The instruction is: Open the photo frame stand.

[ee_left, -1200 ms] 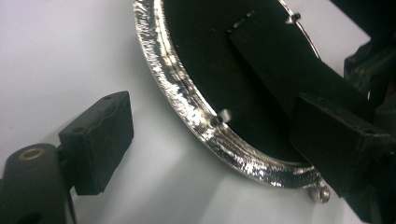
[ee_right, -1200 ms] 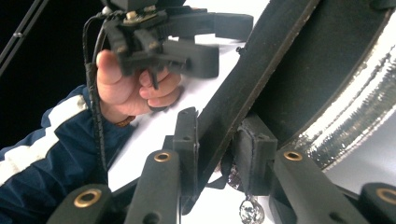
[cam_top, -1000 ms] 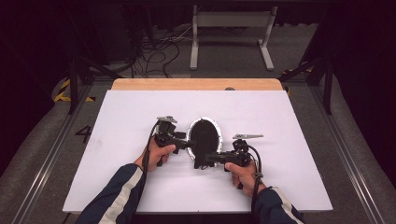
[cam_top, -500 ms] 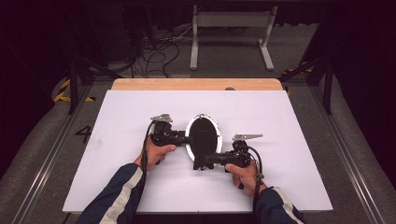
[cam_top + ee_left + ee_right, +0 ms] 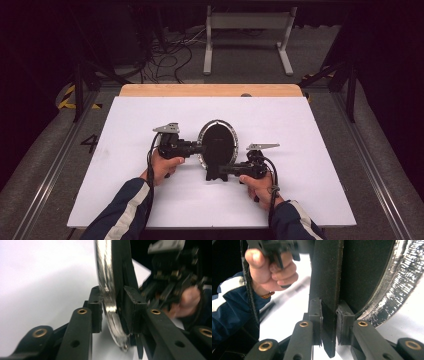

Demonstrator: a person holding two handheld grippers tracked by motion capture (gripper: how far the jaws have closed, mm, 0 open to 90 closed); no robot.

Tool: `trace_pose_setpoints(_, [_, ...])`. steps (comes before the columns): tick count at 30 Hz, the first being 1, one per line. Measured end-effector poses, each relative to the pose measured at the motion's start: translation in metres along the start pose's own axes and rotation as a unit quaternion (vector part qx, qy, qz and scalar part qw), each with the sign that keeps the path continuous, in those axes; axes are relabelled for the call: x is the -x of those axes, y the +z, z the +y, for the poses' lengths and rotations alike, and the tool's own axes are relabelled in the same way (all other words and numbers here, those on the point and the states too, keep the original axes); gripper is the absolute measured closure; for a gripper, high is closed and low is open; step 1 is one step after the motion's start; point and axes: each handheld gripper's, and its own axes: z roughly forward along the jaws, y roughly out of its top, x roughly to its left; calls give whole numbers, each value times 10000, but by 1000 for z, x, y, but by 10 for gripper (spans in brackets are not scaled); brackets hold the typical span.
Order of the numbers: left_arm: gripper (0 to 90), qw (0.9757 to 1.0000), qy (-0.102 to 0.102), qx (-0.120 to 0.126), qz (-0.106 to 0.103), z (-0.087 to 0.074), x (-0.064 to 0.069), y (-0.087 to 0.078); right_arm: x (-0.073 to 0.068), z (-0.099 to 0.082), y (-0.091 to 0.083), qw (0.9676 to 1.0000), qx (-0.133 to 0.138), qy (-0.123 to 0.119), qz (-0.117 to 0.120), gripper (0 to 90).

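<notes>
Standing over the white table [image 5: 125, 190], both grippers are clamping the black oval silver-rimmed mirror [image 5: 218, 142]: left gripper [image 5: 200, 148] pinching its rim, right gripper [image 5: 214, 171] its black stand [image 5: 325, 290].

White worktop [image 5: 125, 150] with tan wooden far edge; black oval mirror back [image 5: 218, 142], glittery silver rim; navy sleeves [image 5: 120, 210], white stripes.

**White board** [image 5: 310, 150]: laid under the left gripper [image 5: 200, 148] and the right gripper [image 5: 220, 170], and extended well past both on every side.

**Wooden strip** [image 5: 210, 90]: seen along the board's far edge, well beyond both grippers.

**Cables** [image 5: 170, 55]: tangled on the floor, far beyond the left gripper.

**White stand** [image 5: 247, 22]: set on the floor, far beyond the right gripper.

**Yellow-black tape** [image 5: 67, 97] and **"4"** [image 5: 90, 143]: marked on the floor, well off to the left gripper's outer side.
</notes>
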Motion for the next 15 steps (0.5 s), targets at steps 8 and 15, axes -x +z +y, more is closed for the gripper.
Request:
trace_pose_setpoints(8, [695,9997,151,-167,-117,-1,2,4,-2,1,0,9999,-4,-86,-65,773])
trace_pose_setpoints(15, [703,9954,751,-156,568,6,20,-2,-7,4,-3,9997,85,-206,-30,763])
